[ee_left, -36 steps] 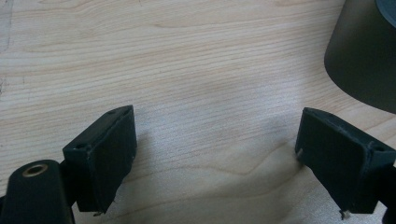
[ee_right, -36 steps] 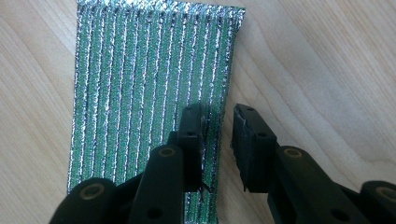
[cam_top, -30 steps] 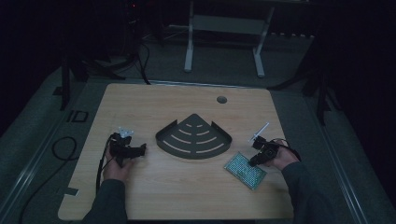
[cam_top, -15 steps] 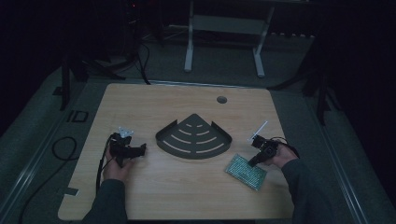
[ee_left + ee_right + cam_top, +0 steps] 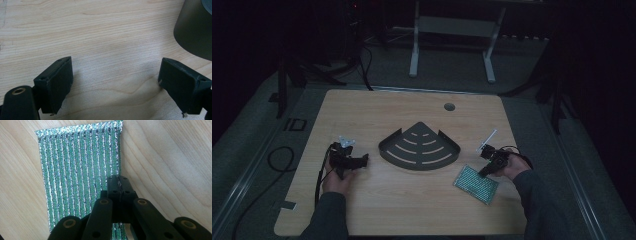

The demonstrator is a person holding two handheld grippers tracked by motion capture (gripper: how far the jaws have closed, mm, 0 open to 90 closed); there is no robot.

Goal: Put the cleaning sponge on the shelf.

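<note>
Pale wood with a clear grain makes the top of the table (image 5: pixel 412 210), and on it, near the middle, lies a dark metal corner shelf (image 5: pixel 419 146) in the shape of a quarter circle, with curved slots in its floor and a low wall along its round edge. To the left of the shelf the person's left hand (image 5: pixel 334 177) holds the left gripper (image 5: pixel 360 161), which points toward the shelf but is a little apart from it. In the left gripper view its two black fingers (image 5: pixel 56 83) stand wide apart over bare wood, with nothing between them, and the dark round wall of the shelf (image 5: pixel 193 30) shows at the upper right corner. On the right side of the table a green and silver scouring cloth (image 5: pixel 476 183) lies flat, a rectangle with shiny ribs along its length, turned at an angle to the table edge. The right hand (image 5: pixel 512 167) holds the right gripper (image 5: pixel 482 173) just at the upper edge of this cloth. In the right gripper view the fingers (image 5: pixel 119 185) are pressed together at the edge of the cloth (image 5: pixel 77 167), and they seem to pinch its border, while the rest of the cloth is flat on the wood. A small round hole (image 5: pixel 449 106) is in the table near its far edge.
</note>
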